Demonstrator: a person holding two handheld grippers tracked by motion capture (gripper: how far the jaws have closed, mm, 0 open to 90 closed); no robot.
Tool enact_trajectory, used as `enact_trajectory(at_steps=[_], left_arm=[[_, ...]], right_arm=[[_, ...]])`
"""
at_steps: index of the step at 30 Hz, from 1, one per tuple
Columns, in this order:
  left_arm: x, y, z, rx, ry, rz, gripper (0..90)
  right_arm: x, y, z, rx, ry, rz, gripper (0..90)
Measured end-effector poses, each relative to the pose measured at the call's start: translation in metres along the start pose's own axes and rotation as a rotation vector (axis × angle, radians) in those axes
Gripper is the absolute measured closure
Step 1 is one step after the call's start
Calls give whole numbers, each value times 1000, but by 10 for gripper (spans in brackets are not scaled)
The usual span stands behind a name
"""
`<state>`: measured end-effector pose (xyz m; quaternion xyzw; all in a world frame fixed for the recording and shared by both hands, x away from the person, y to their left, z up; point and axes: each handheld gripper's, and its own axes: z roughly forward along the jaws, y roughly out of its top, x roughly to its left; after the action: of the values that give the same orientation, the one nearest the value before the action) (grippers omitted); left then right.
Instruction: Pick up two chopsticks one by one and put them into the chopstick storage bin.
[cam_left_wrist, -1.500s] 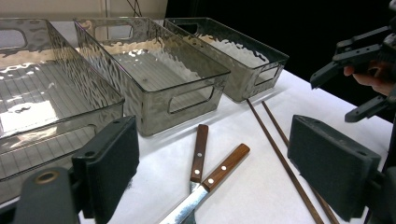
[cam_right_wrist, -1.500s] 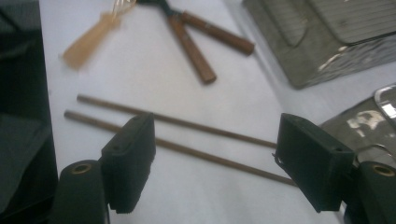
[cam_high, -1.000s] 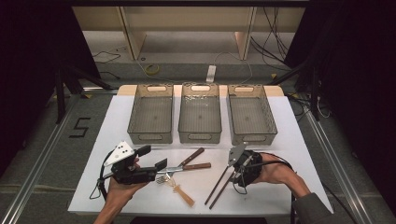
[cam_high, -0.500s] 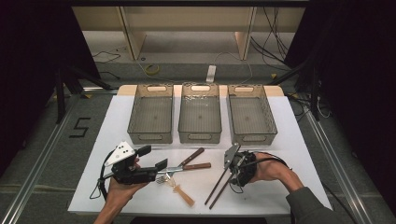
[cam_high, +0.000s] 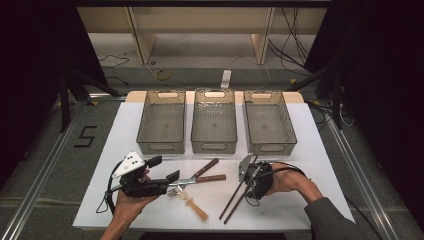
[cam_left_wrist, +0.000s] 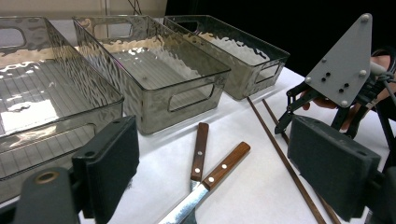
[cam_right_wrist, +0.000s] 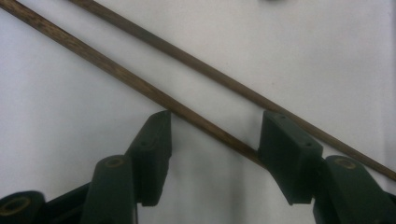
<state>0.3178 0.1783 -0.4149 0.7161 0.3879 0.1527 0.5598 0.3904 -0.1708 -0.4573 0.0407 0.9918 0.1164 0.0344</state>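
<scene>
Right gripper (cam_right_wrist: 212, 140): jaws closing around one chopstick (cam_right_wrist: 130, 81), not yet clamped | left gripper (cam_left_wrist: 224, 177): released, idle | three bins (cam_high: 214, 145) empty; sorting unstarted.

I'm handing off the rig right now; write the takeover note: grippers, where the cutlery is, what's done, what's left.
Right gripper: down over the two dark wooden chopsticks, jaws just been closing, one stick between them, not yet pinched.
Left gripper: open, holding nothing, low above the white table, beside the two wooden-handled knives and the wooden-handled fork.
Three clear grey plastic bins at the back hold nothing.
Done: nothing sorted yet.
Left: probably grip the chopsticks and bin them, then knives and fork.
</scene>
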Motion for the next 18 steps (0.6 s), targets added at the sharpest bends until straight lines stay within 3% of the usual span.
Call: enact_trajectory(at_steps=[8,18], left_arm=[[0,0,-1,1,-1,3,161],[0,0,-1,2,-2,5,161]], right_arm=[[-4,8,2,53,33,-27,463],[0,9,1,78,24,-25,533]])
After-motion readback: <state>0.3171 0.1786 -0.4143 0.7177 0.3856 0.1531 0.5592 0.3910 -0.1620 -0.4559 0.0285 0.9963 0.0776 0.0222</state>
